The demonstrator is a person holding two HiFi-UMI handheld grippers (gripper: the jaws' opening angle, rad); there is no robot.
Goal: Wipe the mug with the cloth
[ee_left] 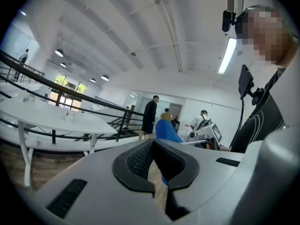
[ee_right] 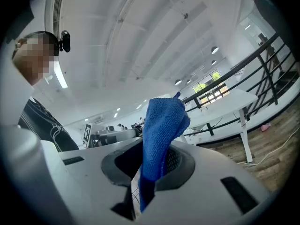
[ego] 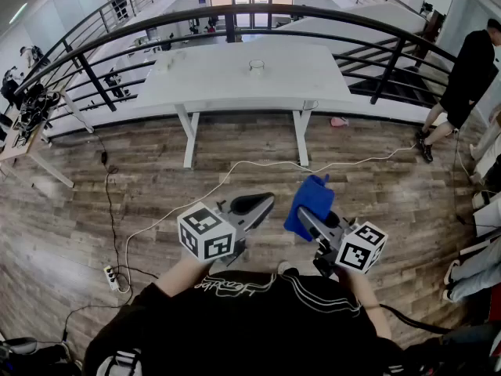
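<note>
Below my head camera, over a wood-plank floor (ego: pixel 94 202), I hold both grippers side by side and near each other. The left gripper (ego: pixel 257 203) has its jaws pressed together with nothing between them. The right gripper (ego: pixel 307 214) is clamped on a blue terry cloth (ego: pixel 311 202), which stands up from its jaw tips in a bunched fold. A long white table (ego: pixel 211 81) stands beyond the grippers, in front of a curved black metal railing (ego: pixel 235 12). The small pale mug (ego: pixel 257 66) stands upright near the middle of that table, well apart from both grippers and from the cloth. A white cable (ego: pixel 258 164) trails across the floor between the table and me. A person in black clothing (ego: pixel 470 73) stands at the right edge.

Left gripper view: the dark ribbed pads (ee_left: pixel 140 159) meet at their lower end. I record this left gripper (ee_left: pixel 154 163) as fully closed and empty. The blue cloth (ee_left: pixel 166 129) shows just past the jaw tips, outside the jaws. The white table (ee_left: pixel 42 118) lies at the left; whether the small object on it is the mug I cannot tell.

Right gripper view: the right gripper (ee_right: pixel 151 170) grips the cloth (ee_right: pixel 161 130) between its pads. The fabric rises above the jaws and a narrow tail hangs below them. The white table (ee_right: pixel 225 103) and the railing (ee_right: pixel 262 62) lie to the right.
</note>
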